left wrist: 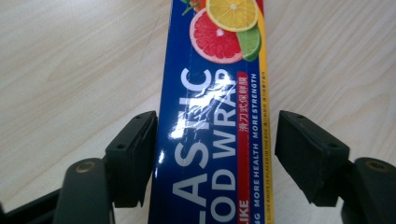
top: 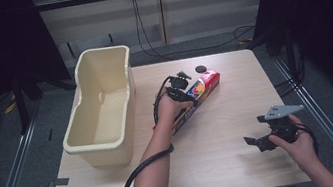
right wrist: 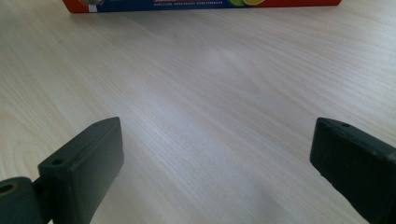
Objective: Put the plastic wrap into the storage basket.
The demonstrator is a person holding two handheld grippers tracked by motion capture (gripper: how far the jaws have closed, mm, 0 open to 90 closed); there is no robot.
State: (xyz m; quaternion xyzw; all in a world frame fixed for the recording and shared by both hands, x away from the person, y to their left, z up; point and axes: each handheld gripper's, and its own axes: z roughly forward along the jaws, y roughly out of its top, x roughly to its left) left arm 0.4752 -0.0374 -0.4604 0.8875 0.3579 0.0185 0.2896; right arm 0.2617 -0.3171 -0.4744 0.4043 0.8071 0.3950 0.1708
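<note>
While your left gripper sits low over the plastic wrap box, its two black jaws stand on both sides of the long blue box. The left jaw looks like it touches the box edge, but the right jaw has a small gap beside it, so you are not squeezing the box yet. The jaws are narrow, just a bit wider than the box. You come at the box across its thin side, and that makes sense, because the long side would never fit between the jaws.

In the high view, the box lies flat in the middle of the wooden table, pointing from near-left to far-right. Its red end is the far one, close to a small black round cap. Your left hand covers the middle of the box.

The cream plastic tub stands on the left side of the table, near the box. I think the box may go in there next.

Your right gripper waits on the near right, well apart from the box. Its jaws are wide and hold nothing, so it stays out of the way.
</note>
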